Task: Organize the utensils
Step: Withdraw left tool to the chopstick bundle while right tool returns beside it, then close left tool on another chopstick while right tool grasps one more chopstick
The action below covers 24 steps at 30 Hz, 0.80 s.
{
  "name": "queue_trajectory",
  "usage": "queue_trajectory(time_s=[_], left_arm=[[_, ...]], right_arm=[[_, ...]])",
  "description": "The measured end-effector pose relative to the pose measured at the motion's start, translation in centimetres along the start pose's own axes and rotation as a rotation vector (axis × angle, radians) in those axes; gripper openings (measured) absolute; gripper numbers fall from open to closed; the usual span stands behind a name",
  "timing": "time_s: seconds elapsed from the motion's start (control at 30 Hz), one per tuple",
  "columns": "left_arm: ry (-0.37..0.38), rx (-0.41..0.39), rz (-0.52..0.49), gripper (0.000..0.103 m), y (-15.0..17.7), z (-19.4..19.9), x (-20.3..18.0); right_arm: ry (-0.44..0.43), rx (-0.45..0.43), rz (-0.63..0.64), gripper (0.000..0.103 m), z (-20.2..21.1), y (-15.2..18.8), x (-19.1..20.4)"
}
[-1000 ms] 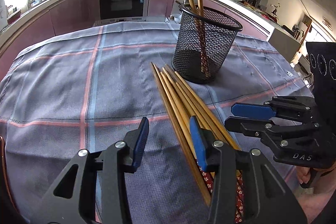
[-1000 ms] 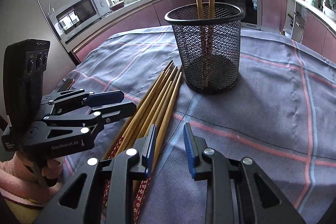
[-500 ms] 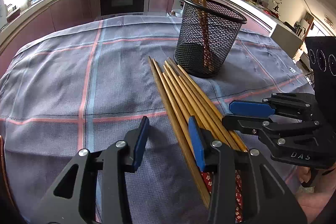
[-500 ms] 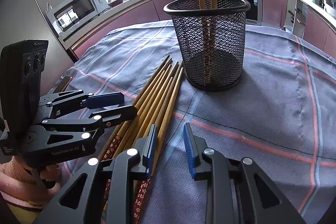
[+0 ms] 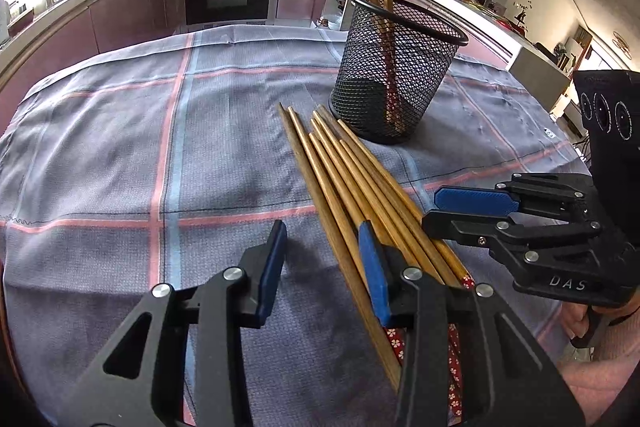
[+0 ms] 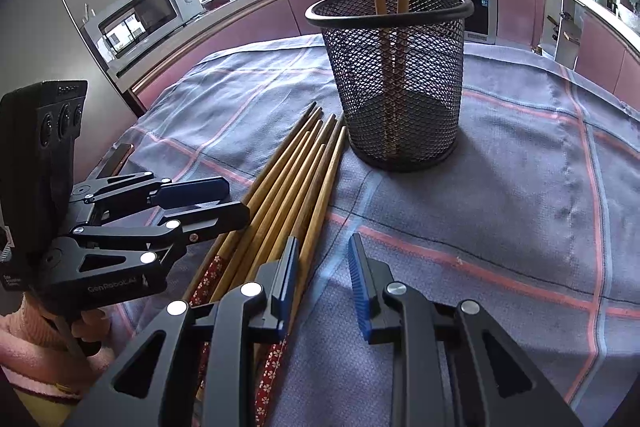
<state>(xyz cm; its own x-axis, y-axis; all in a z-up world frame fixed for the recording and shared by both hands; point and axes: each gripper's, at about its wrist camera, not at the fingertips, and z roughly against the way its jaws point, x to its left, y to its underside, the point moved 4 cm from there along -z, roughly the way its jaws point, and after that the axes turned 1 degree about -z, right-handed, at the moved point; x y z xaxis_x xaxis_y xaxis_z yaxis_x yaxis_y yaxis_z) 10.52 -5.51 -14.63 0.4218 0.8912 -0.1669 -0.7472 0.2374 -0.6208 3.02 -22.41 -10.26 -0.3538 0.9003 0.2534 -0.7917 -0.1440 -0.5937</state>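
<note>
Chopsticks (image 5: 352,187) lie in a loose bundle on the plaid cloth (image 5: 120,155), their thin tips just beside the foot of the mesh holder (image 5: 400,67) and their patterned red ends trailing back toward me. Two more already stand upright inside the holder, leaning on its rim, so I judge the sorting as begun but mostly ahead: roughly seven sticks remain flat on the cloth. My left gripper (image 5: 320,275) hovers on the near side of the holder, jaws parted with nothing between them; its right finger sits over the bundle's left edge, while the gap itself frames only bare cloth. My right gripper (image 6: 320,279) hangs on the bundle's other flank, also parted and empty, its left finger over the outermost stick (whether it actually touches the wood I cannot tell). Both tools point steeply down at the handle half of the bundle, away from the holder. The step in hand looks like choosing the next stick. The next move calls for shifting one gripper sideways until a single stick lies between its pads, then pinching it near the thick end, tipping it upright and lowering it into the holder's mouth without knocking the two leaning there.
</note>
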Motion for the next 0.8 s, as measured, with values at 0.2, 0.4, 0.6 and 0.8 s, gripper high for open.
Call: queue_trajectory(time_s=[0.2,0.4,0.6,0.8], left_arm=[[0.005,0.01,-0.003,0.034,0.3,0.1,0.2],[0.041,0.014,0.028,0.028,0.2,0.3,1.0],[0.052,0.022,0.038,0.027,0.1,0.2,1.4],[0.023,0.031,0.01,0.029,-0.3,-0.4,0.9]], right_arm=[[0.029,0.014,0.029,0.024,-0.2,-0.1,0.7],[0.045,0.022,0.037,0.022,-0.6,-0.4,0.9],[0.04,0.022,0.033,0.022,-0.6,-0.4,0.8],[0.043,0.024,0.038,0.022,-0.6,-0.4,0.8]])
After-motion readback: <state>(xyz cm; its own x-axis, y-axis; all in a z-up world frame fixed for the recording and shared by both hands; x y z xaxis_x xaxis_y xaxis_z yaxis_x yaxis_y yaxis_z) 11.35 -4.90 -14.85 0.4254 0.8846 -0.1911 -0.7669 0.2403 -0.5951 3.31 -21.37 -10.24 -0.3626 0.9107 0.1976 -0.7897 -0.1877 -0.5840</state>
